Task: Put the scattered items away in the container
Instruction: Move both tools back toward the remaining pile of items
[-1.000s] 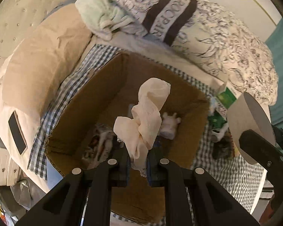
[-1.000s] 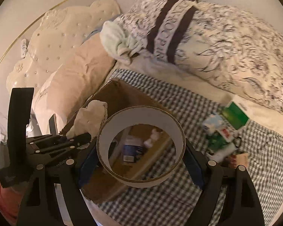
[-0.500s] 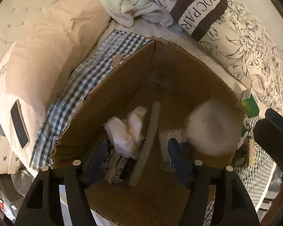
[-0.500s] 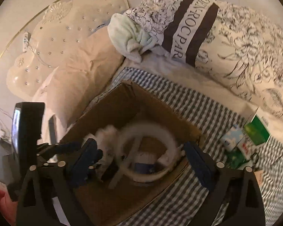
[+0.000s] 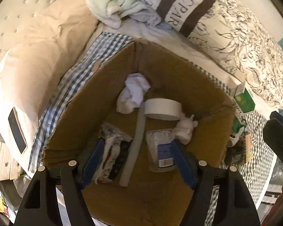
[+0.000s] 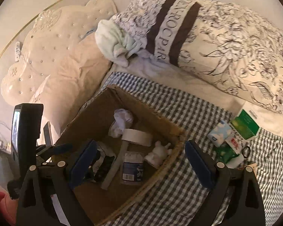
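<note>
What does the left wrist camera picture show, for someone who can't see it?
Open, empty left tongs hang over a cardboard box on a checked blanket. Inside lie a crumpled white cloth, a tape roll, a grey tube, a plastic jar and a small white toy.

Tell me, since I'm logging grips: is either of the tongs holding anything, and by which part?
Nothing. Both left tongs and right tongs are open and empty.

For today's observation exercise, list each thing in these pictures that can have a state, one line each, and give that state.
Cardboard box: open-topped, partly filled.
Tape roll: inside the box, lying free.
White cloth: crumpled, in the box.
Grey tube: lying flat in the box.
Left tongs: open, empty, just opened.
Right tongs: open, empty, just opened.
Green packet: outside the box, on the checked cloth.
</note>
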{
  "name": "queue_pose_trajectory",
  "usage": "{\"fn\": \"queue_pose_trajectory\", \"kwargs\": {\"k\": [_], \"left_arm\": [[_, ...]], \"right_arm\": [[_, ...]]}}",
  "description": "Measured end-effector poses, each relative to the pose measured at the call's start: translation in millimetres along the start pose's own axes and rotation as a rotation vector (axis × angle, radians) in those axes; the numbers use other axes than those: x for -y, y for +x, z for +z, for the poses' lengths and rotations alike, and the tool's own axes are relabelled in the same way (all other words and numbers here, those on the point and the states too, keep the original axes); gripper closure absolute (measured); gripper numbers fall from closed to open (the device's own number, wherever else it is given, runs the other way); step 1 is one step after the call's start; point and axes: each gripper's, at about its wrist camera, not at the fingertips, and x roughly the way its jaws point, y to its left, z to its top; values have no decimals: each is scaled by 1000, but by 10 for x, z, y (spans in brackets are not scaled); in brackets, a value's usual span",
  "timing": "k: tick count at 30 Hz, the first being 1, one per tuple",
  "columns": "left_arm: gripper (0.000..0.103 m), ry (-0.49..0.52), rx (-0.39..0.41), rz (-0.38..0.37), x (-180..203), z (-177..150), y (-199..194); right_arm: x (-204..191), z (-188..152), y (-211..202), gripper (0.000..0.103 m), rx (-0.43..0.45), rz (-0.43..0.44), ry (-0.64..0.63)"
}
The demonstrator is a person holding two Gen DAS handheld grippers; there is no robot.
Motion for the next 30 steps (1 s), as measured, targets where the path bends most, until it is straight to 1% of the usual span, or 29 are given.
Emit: {"fn": "queue_pose_trajectory", "kwargs": {"k": [2,4,7,13,16,23,30], "left_arm": [[26,26,11,-8,146,-5,-56],[23,46,18,-12,266,-24,-100],[22,80,28,-25,481,-61,-164],[21,155,35,-51,1010,-250,-261],[19,185,30,-59,1249,-368,-273],[19,234,-7,-67,1818,-678,-210],[19,252,-41,-74,2299,-904,-4]], "right_arm": [[93,-32,-104,8,13,-13,18],[207,-82,-216,8,21,-30,42],[377,-173,-390,8,36,-54,75],[811,-462,-767,8,56,-119,149],[1066,-645,-933,8,55,-151,187],[1675,-1110,-1252,8,37,-215,272],[2132,-1479,-1365,8,1,-238,307]]}}
